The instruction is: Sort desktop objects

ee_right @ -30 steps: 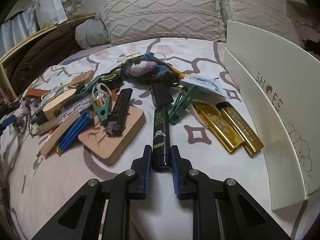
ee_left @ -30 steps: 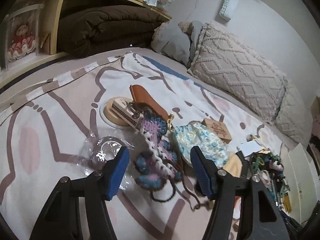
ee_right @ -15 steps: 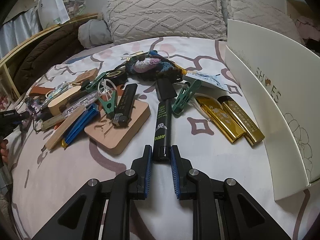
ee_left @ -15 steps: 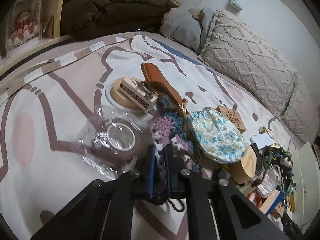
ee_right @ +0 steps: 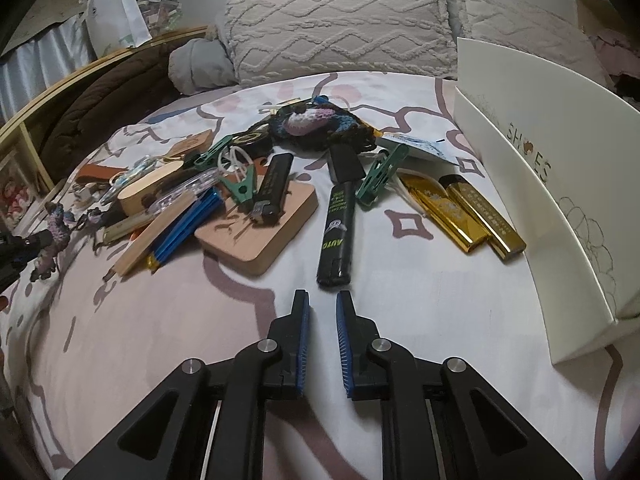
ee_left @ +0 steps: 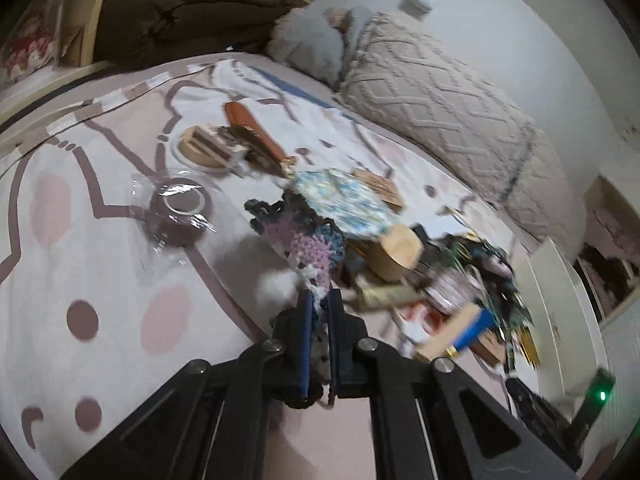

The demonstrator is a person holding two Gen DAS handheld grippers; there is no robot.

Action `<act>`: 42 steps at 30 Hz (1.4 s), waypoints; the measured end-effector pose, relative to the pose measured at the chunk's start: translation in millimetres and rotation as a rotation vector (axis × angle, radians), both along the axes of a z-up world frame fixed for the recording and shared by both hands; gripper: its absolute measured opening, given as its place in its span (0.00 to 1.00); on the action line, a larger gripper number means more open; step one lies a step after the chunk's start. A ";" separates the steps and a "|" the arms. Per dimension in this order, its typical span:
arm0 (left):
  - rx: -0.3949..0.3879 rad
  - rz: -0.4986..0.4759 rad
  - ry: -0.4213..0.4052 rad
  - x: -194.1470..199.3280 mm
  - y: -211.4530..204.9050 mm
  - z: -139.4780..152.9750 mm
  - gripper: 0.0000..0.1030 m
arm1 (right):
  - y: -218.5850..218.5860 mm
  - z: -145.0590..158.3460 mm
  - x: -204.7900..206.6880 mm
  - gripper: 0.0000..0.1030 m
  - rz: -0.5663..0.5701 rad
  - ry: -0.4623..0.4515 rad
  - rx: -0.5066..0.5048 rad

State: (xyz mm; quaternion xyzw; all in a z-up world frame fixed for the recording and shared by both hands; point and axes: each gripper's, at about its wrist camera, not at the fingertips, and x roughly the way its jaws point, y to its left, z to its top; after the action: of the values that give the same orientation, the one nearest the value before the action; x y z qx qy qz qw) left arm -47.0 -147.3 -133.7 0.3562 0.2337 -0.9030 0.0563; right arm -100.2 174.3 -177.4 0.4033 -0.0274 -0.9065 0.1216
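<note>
My left gripper is shut on a purple, pink and blue crochet piece, which hangs lifted above the bedspread; the view is blurred. In the right wrist view that same gripper shows at the far left edge with the crochet piece. My right gripper is shut down to a narrow gap, with nothing between its blue pads. A black lighter marked AUTO lies just beyond its tips, not touching them.
A pile holds a wooden block bearing another black lighter, blue pens, green clips and two gold lighters. A white box stands at right. A wrapped tape roll and a blue-white pouch lie near the crochet.
My left gripper closed on the crochet piece and raised it off the bedspread, swinging toward the pile. My right gripper drew back, so the black lighter's end now lies ahead of its tips.
</note>
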 end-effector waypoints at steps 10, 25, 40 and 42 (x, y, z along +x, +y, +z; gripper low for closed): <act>0.016 -0.165 -0.005 35.4 33.2 -7.1 0.08 | 11.4 5.5 -3.3 0.15 -0.039 -0.019 -0.047; -0.086 -0.255 -0.011 37.6 65.4 -5.5 0.08 | 0.4 12.2 -38.3 0.44 -0.070 -0.002 0.148; -0.116 -0.194 -0.025 35.6 62.2 -8.7 0.47 | -4.7 3.7 -35.7 0.19 -0.021 0.029 0.110; -0.109 -0.184 -0.022 35.1 58.8 -8.5 0.47 | -4.7 5.0 -27.8 0.19 -0.012 0.031 0.097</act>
State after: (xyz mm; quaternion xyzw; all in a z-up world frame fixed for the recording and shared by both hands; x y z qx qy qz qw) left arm -11.9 -88.6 -142.2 0.3824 0.1500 -0.9117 -0.0048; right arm -128.0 169.6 -172.4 0.3943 0.0162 -0.9137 0.0967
